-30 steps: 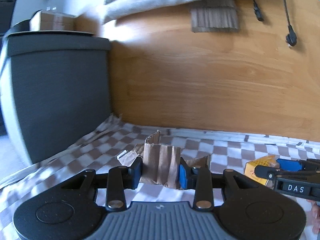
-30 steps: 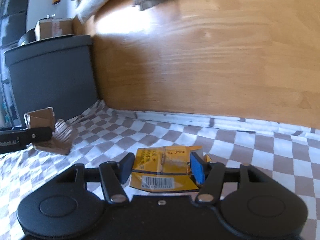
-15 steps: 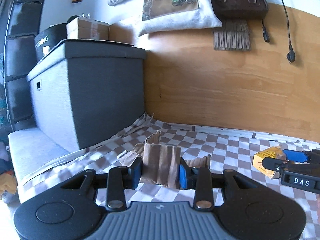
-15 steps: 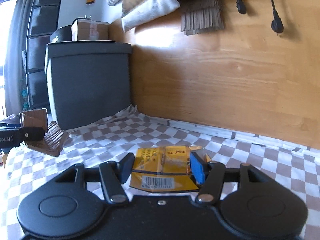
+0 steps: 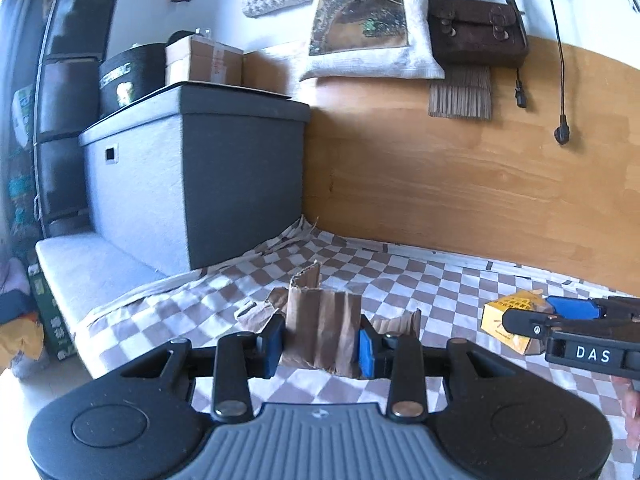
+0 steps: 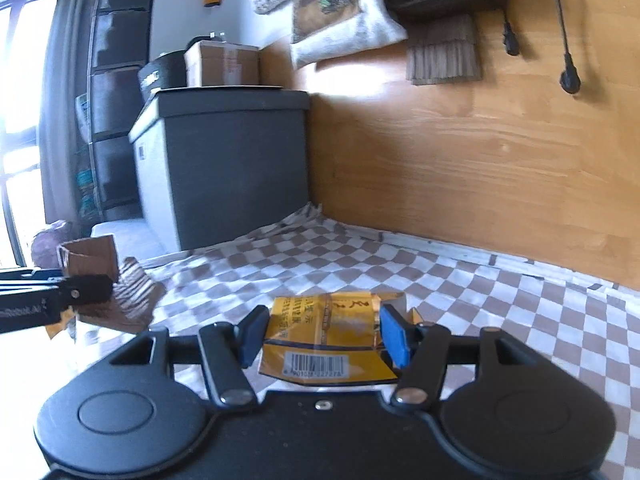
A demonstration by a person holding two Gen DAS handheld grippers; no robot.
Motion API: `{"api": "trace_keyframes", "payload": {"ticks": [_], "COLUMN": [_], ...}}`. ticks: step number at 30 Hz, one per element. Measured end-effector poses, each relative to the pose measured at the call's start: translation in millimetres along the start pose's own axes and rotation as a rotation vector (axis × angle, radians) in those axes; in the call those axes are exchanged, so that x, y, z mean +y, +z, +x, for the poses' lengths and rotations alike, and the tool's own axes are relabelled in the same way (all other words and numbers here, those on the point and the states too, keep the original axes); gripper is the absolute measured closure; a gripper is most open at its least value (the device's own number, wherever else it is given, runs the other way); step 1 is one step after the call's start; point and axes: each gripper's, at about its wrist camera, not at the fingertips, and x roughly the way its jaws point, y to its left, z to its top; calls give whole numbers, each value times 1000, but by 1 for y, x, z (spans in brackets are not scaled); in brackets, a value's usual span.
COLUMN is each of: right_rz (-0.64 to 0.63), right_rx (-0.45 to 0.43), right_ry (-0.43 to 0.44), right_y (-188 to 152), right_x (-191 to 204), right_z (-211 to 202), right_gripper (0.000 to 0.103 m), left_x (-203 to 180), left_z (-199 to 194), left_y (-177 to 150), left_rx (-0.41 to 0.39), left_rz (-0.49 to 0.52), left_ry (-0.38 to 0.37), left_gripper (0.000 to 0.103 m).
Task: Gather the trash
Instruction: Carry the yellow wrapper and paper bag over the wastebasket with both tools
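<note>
Both grippers swung left, more grey storage box (image 5: pixel 192 184) visible; left gripper (image 5: pixel 320 346) clamps torn brown cardboard scrap (image 5: pixel 320 332), right gripper (image 6: pixel 324 338) clamps flattened yellow carton (image 6: pixel 326 340), left leading.

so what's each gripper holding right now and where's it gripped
Left gripper clamps a torn cardboard scrap across its two side edges. Right gripper clamps a flattened yellow packet by its side edges.

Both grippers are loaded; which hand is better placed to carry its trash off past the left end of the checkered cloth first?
Probably left. The left gripper, clamped on the cardboard scrap, sits nearer that edge; the right gripper with the yellow packet is further right. No bin is visible.
</note>
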Motion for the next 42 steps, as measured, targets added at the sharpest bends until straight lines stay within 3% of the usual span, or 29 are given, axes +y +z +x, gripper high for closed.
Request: {"api": "trace_keyframes", "payload": {"ticks": [14, 23, 34, 42], "right_rz": [-8, -34, -53, -56], "right_rx": [82, 119, 184, 294], "right_ry": [48, 81, 164, 190], "right_y": [-17, -34, -75, -126], "right_x": [58, 105, 153, 172], "right_z": [-78, -116, -136, -129], "right_gripper": [42, 42, 42, 42], "left_x": [37, 61, 84, 93], "left_z": [-106, -159, -187, -182], "left_y": [-12, -43, -94, -142], "left_rx": [-16, 25, 105, 200], "left_rz": [-25, -57, -121, -171], "left_ry": [40, 44, 63, 78], "left_gripper": [64, 64, 64, 64]}}
